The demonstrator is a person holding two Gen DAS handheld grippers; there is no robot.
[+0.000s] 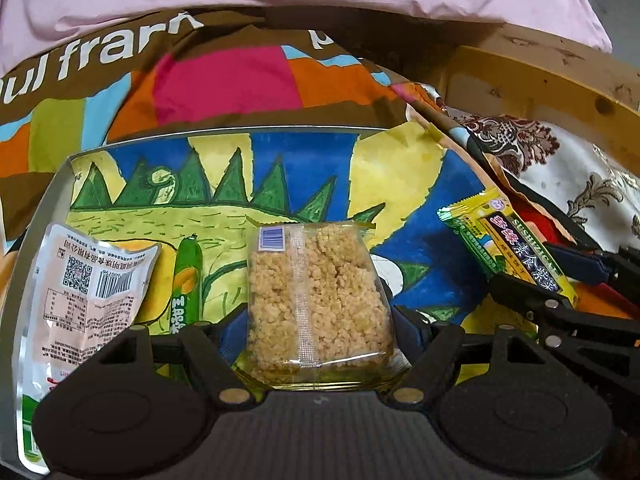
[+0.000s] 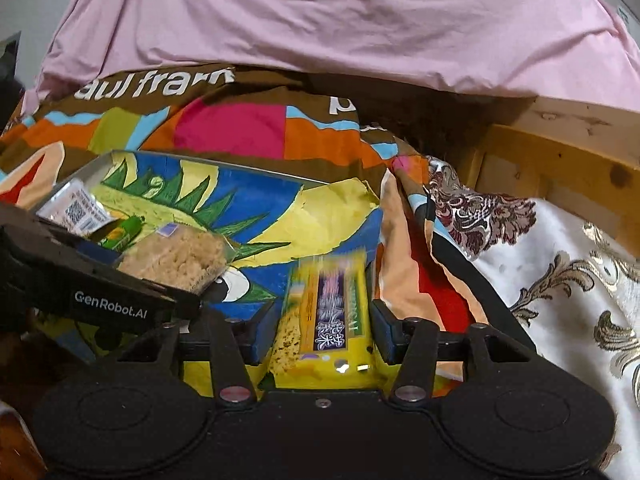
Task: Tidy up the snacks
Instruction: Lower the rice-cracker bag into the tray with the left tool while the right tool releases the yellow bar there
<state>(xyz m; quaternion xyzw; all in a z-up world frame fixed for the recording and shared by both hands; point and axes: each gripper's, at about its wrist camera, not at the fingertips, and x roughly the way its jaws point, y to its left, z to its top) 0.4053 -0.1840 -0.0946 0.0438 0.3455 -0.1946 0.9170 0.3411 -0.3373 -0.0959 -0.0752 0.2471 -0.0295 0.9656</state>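
Left tool (image 1: 320, 320) angled downward over the tray (image 1: 52, 200), blue pads either side of a clear-wrapped rice crisp bar (image 1: 318, 296), pressed against its lower edges, the bar standing on end between them; right tool (image 2: 320, 332) likewise tipped downward, jaws bracketing a yellow snack packet (image 2: 328, 320), pads just beside its sides, contact not certain, the packet blurred; from the left wrist view, that same packet raised at the tray's right edge.

Inside the tray, a painted paper liner (image 1: 280, 168) in blue, yellow and green; at its left side a white pouch (image 1: 84, 292) with a barcode, just beside it a green corn sausage stick (image 1: 186, 280); tray resting on a patchwork blanket (image 1: 224, 80) in brown, pink and orange with white lettering; behind, pink bedding (image 2: 320, 20); to the right, a white floral cloth (image 2: 560, 272) and a wooden frame (image 2: 560, 148).
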